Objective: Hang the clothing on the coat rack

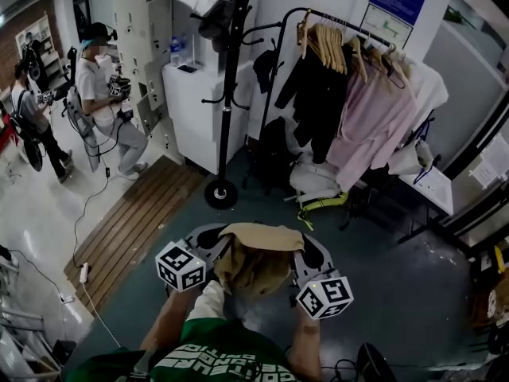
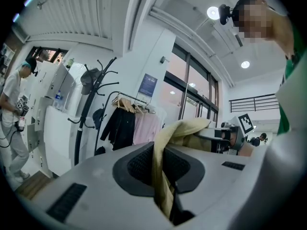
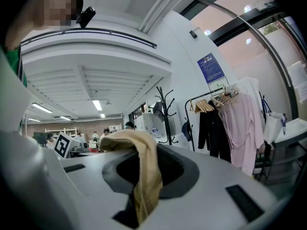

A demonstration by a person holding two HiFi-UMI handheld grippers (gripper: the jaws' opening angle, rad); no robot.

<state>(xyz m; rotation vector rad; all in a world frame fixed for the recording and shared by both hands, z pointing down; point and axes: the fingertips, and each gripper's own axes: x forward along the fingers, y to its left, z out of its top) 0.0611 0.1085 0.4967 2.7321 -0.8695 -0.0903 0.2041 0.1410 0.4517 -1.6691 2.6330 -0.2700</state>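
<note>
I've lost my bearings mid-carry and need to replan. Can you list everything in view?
tan garment: one, tan, held between both grippers, low centre of the head view
coat rack: one, black, standing ahead on a round base
clothes rail: one, black, right of the coat rack
wooden hangers: several, light wood, on the rail
black garment: one, black, hanging on the rail
pink garment: one, pink, hanging beside the black one
white cabinet: one, white, left of the coat rack
wooden mat: one, brown, on the floor at left
people: two, standing, far left
left gripper: one, grey, shut on the tan garment
right gripper: one, grey, shut on the tan garment
</note>
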